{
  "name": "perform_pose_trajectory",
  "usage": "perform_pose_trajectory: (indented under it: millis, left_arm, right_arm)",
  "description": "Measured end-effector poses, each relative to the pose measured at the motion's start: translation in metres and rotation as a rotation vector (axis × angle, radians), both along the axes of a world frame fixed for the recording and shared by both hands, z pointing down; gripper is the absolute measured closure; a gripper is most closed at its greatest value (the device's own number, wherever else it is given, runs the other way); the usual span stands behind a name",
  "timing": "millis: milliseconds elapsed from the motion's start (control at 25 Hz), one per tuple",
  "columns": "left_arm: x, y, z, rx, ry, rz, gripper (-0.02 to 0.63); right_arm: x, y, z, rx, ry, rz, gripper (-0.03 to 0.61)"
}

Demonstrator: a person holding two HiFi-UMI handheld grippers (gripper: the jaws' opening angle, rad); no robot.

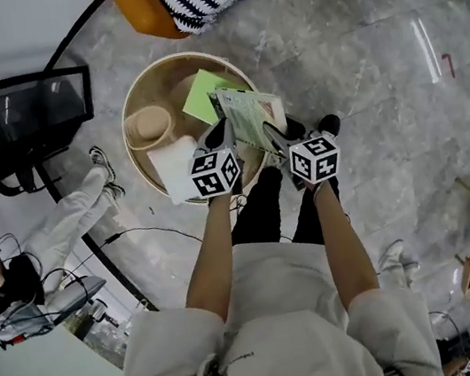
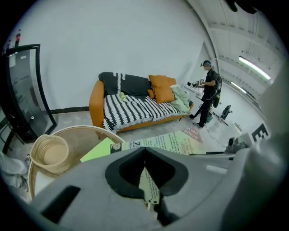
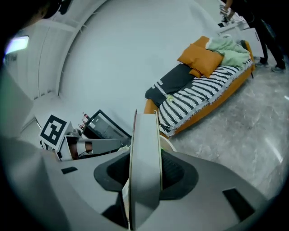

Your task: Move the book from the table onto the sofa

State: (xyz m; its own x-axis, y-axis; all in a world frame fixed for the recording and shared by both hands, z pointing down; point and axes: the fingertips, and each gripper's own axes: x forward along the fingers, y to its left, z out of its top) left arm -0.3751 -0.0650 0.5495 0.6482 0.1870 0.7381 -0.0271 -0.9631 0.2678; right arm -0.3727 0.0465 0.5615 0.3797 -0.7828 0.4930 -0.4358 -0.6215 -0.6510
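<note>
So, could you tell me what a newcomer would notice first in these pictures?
Most striking is the pale green book over the round table, gripped at once by the left claw and the right claw. Beyond stands the orange sofa under a black-and-white striped throw.

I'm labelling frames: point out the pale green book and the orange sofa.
pale green book (image 1: 249,115): head view, its printed cover.
orange sofa (image 2: 95,106): left gripper view, its bare armrest.
</note>
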Motion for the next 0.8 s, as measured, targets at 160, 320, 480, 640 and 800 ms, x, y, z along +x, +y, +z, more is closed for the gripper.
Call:
perform_pose_trajectory:
  millis: [160,320,480,640,800]
  left_arm:
    - [-0.001,0.004,-0.019,-0.007,0.0,-0.081,0.604]
    - [-0.001,0.019,-0.036,-0.004,0.008,-0.137,0.604]
    - [0.013,0.048,-0.055,-0.021,0.044,-0.205,0.604]
    - [0.045,0.08,-0.075,-0.033,0.093,-0.223,0.604]
    - [0.087,0.112,-0.094,-0.043,0.145,-0.224,0.604]
  right_arm:
    - [0.014,0.01,-0.023,-0.028,0.035,-0.058,0.413]
    - [0.033,0.034,-0.042,-0.074,0.073,-0.096,0.414]
    - [0.058,0.069,-0.067,-0.09,0.101,-0.101,0.413]
    - [0.087,0.102,-0.089,-0.102,0.132,-0.093,0.413]
    - [0.121,0.139,-0.109,-0.11,0.158,-0.068,0.413]
